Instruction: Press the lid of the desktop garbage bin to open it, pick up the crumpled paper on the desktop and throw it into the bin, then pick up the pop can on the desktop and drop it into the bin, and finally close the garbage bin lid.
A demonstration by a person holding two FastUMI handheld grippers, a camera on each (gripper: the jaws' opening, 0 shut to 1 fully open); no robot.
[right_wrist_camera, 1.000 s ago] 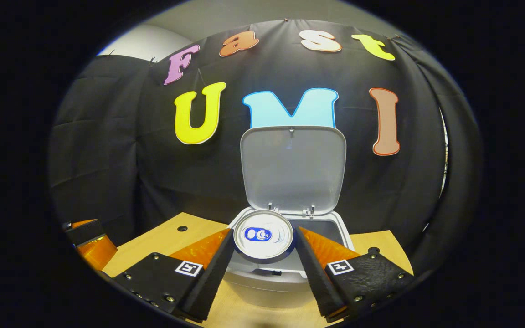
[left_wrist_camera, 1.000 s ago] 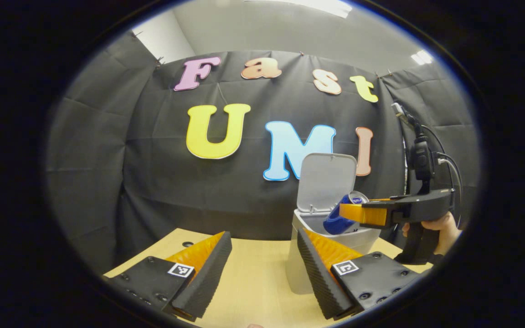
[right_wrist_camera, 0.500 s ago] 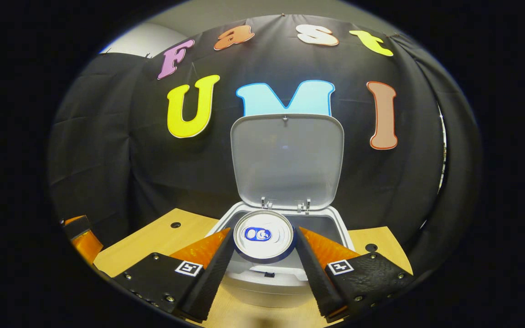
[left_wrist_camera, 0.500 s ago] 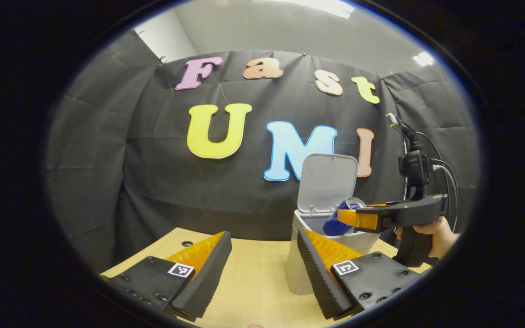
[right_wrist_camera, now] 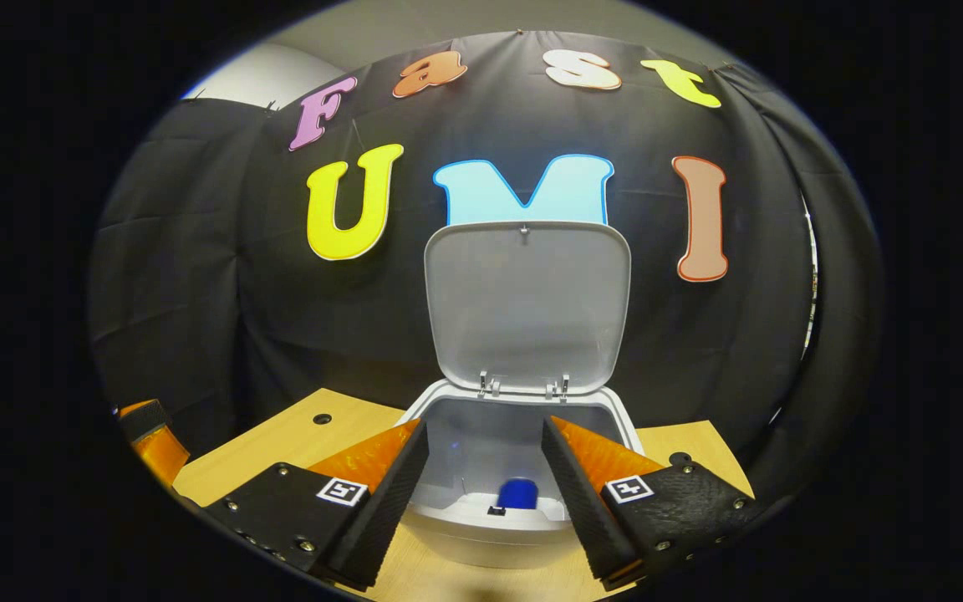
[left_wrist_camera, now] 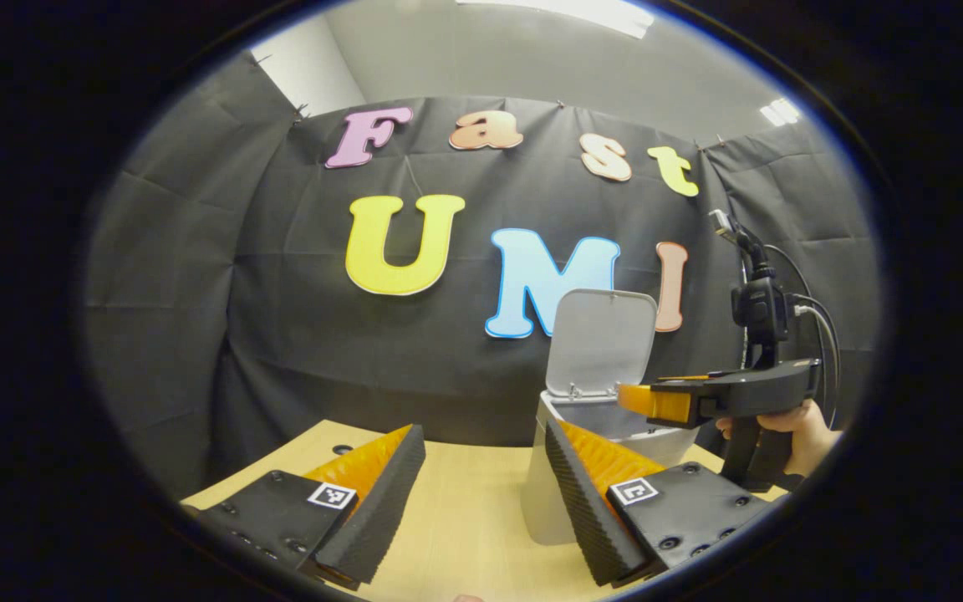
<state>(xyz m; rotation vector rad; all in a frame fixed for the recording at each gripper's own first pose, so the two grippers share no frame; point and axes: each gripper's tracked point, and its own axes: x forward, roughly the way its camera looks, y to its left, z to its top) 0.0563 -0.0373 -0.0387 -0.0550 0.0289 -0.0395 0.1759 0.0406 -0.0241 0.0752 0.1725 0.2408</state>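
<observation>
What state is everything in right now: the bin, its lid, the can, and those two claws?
Garbage bin: standing on the desk, mouth open.
Lid: swung up, upright behind the opening.
Pop can: inside the bin, a blue part showing low in it.
Right claw: open, holding nothing, above the bin's mouth.
Left claw: open, holding nothing, beside the bin.
Desk: bare wood in front of the left claw.

The garbage bin [right_wrist_camera: 523, 522] is standing on the counter [right_wrist_camera: 281, 439] before the booth's wall, its lid [right_wrist_camera: 526, 305] rising upright behind the opening, the pop can [right_wrist_camera: 517, 493] lying inside, while the right gripper [right_wrist_camera: 481, 489] is hovering above the bin's front rim and the left gripper [left_wrist_camera: 481, 502] is waiting left of it.
</observation>
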